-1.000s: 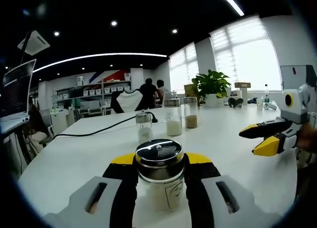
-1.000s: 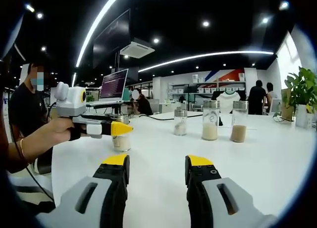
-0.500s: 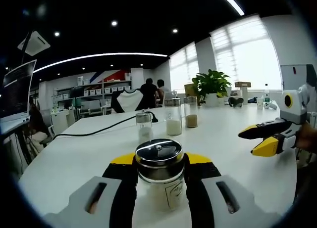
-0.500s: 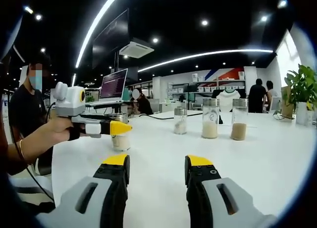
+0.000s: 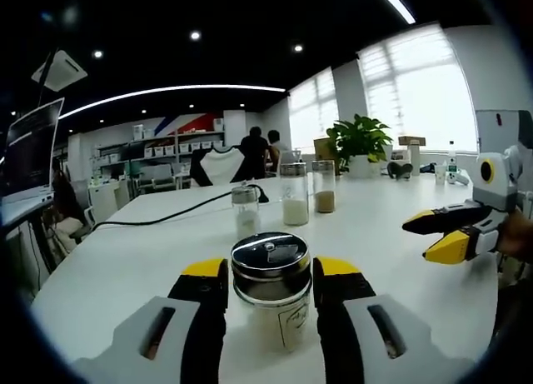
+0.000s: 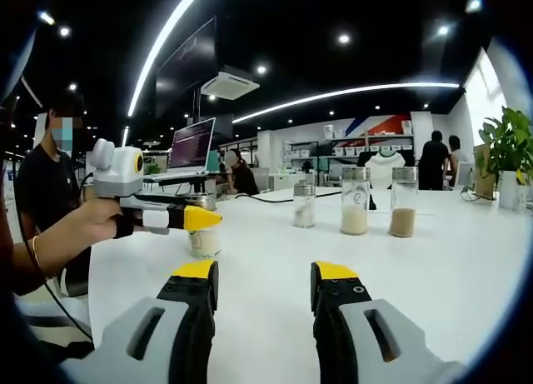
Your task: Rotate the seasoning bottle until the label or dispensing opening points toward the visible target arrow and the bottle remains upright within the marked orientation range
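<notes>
The seasoning bottle is a clear glass jar of white grains with a shiny metal lid and a small printed label on its front. It stands upright on the white table. My left gripper is shut on it, its yellow-tipped jaws against both sides just under the lid. In the right gripper view the left gripper is seen side-on in a hand, with the bottle under its tip. My right gripper hovers open over bare table with nothing between its jaws; the right gripper also enters the left gripper view from the right.
Three more jars stand in a row farther back: a short one, a tall one with white grains and a tall one with brown grains. A black cable crosses the table. A potted plant and a laptop stand at the table's far parts.
The left gripper view has shifted slightly, so the bottle sits a little lower in it. The bottle stays upright between the jaws. The right gripper has barely moved.
</notes>
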Motion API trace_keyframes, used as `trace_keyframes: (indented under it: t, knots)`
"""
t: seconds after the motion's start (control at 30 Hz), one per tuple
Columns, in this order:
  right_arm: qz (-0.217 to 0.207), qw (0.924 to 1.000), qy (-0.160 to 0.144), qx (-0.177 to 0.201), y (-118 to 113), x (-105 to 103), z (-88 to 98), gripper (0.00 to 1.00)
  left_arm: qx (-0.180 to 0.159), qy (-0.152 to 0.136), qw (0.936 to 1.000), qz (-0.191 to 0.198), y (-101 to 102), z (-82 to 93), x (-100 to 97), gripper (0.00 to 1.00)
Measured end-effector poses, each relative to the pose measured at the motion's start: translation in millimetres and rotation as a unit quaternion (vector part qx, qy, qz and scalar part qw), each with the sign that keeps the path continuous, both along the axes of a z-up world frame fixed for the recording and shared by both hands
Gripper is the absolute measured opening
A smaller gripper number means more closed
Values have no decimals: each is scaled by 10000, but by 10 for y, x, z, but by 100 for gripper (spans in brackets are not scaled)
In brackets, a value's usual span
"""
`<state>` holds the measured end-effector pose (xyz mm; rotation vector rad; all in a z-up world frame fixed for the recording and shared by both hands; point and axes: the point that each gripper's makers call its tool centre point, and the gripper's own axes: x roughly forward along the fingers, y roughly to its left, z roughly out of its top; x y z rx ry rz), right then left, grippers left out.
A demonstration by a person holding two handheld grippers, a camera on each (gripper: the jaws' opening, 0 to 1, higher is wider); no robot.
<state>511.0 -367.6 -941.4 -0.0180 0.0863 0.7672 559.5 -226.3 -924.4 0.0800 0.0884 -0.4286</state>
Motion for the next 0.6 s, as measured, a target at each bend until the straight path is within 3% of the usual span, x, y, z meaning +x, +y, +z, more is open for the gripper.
trace_keyframes:
  t: [0.4, 0.6]
  knots:
    - [-8, 10000, -32, 40, -36, 8, 66, 43, 51, 81, 9998, 178, 32, 40, -33, 55]
    - [-26, 9998, -108, 181, -101, -2, 232, 46, 112, -53, 9998, 179, 12, 151, -82, 59]
